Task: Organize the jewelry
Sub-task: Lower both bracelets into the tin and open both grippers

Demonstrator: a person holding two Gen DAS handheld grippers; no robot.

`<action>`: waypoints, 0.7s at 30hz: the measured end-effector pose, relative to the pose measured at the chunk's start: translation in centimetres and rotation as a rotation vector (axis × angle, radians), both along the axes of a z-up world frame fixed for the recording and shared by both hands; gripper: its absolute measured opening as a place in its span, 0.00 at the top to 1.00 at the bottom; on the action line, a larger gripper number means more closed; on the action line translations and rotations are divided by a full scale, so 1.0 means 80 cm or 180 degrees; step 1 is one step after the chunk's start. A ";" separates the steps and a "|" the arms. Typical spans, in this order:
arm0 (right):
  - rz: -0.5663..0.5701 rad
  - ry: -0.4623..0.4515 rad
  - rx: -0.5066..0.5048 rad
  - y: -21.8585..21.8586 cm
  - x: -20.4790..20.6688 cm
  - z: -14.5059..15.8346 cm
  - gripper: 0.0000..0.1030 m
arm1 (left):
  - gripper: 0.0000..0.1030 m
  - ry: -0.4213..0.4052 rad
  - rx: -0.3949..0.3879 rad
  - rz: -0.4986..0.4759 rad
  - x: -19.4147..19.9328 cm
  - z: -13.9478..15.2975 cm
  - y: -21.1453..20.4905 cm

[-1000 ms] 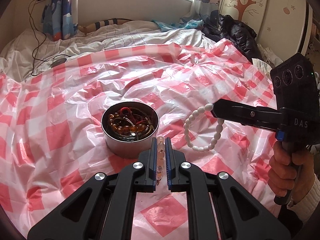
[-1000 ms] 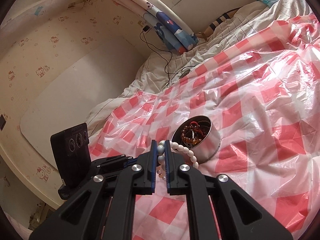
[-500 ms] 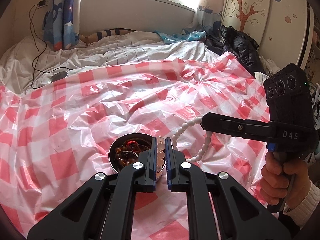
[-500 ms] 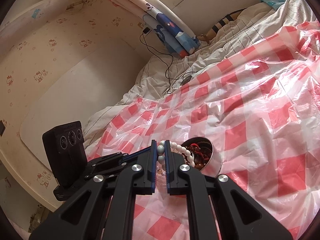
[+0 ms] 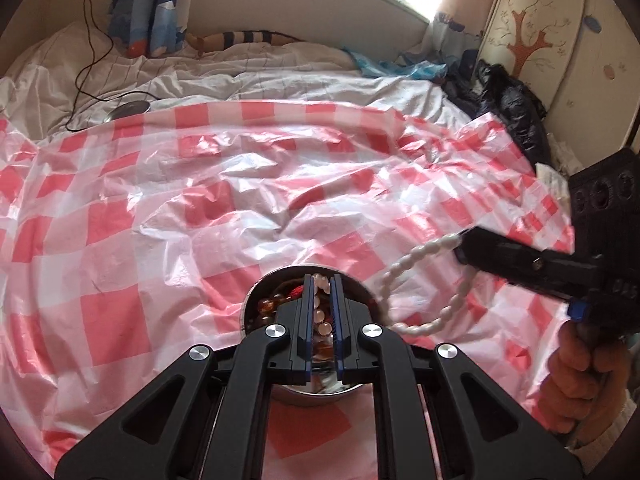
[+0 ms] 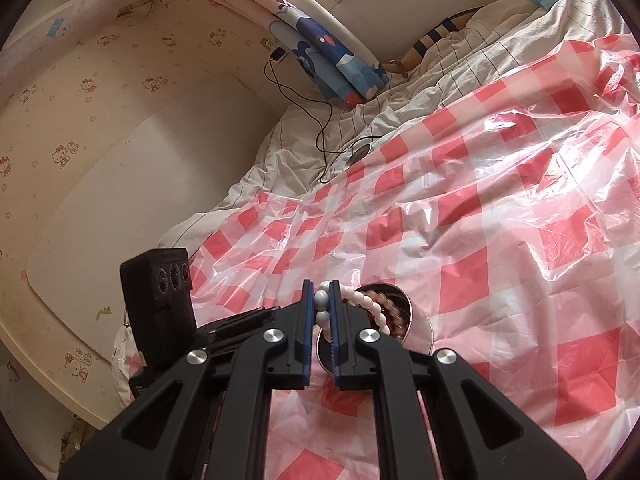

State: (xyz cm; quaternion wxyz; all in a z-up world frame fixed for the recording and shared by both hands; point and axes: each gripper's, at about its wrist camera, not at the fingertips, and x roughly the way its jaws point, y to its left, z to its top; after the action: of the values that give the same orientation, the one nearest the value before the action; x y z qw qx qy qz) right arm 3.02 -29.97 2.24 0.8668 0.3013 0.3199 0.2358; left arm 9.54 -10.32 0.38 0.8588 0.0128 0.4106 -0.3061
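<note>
1. The left gripper [image 5: 321, 304] is clamped on a pink bracelet [image 5: 320, 312] — its tips sit right over the tin [image 5: 256, 300].
2. The right gripper [image 6: 321, 308] pinches a white bracelet [image 6: 360, 300], whose loop hangs just beside the tin [image 6: 420, 328].
3. The tin rests on the checked sheet [image 5: 160, 208] and holds amber beads [image 5: 268, 303] and a red piece.
4. A hand [image 5: 580, 376] grips the right gripper's handle.

No legible text — blurred marks on right gripper [image 5: 460, 247] body
</note>
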 end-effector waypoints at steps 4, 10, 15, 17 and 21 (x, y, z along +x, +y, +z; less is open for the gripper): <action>0.0021 0.0040 -0.0165 0.013 0.018 -0.008 0.92 | 0.90 0.0057 0.0040 0.0124 0.001 -0.008 0.015; 0.0181 0.0095 -0.0582 0.062 0.044 -0.024 0.92 | 0.69 -0.0105 -0.0217 0.0367 -0.010 0.023 0.060; 0.0346 0.0289 -0.1039 0.105 0.057 -0.051 0.89 | 0.64 -0.0168 -0.0074 0.0437 -0.021 0.031 0.075; 0.0334 0.0257 -0.1114 0.107 0.051 -0.048 0.62 | 0.58 -0.0227 -0.0031 0.0457 -0.031 0.034 0.077; 0.0204 0.0028 -0.1208 0.093 0.016 -0.016 0.56 | 0.52 -0.0333 0.0085 0.0475 -0.054 0.033 0.077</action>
State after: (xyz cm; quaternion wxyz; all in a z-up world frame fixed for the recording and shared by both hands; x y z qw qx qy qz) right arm 4.28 -22.55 0.94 0.8987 0.1231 0.3719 0.1974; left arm 5.25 -4.19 3.06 0.8992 0.0096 0.3690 -0.2348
